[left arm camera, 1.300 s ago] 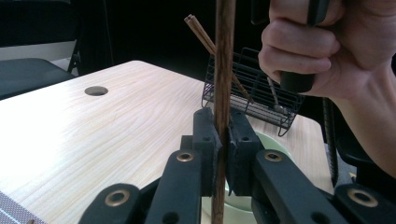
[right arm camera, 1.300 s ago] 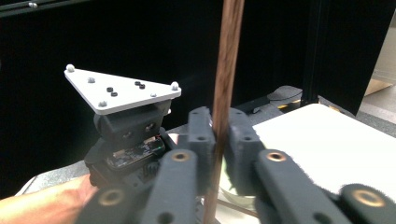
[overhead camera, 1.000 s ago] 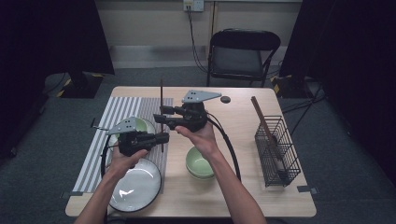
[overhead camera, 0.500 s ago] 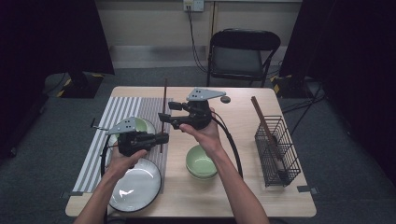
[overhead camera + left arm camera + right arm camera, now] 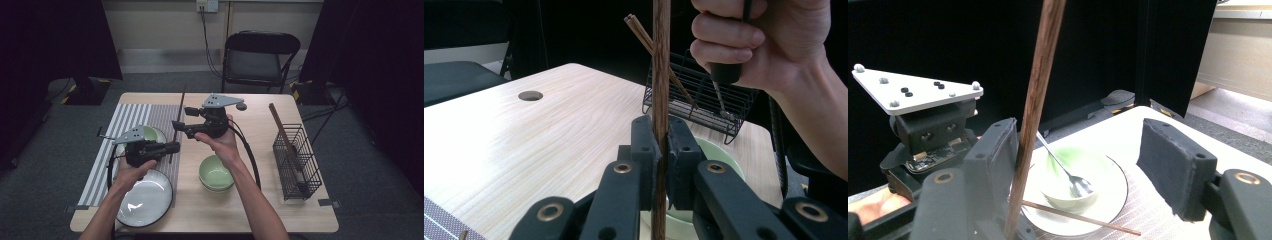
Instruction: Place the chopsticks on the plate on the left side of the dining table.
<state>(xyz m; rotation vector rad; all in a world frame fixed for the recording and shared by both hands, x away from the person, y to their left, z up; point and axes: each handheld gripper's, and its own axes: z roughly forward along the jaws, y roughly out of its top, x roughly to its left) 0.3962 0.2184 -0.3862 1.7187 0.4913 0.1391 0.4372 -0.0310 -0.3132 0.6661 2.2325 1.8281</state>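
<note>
step: handover of chopstick | your left gripper clamps it | your right gripper, at its 1 o'clock, has just been opening, jaws wide | next: withdraw right clear

Both forearms enter from six o'clock. The left gripper points toward three o'clock, its jaws pinched tight with only a thin gap between the pads. The right gripper, just beyond at one o'clock, points toward nine o'clock; its jaws have just been opening and stand wide apart
</note>
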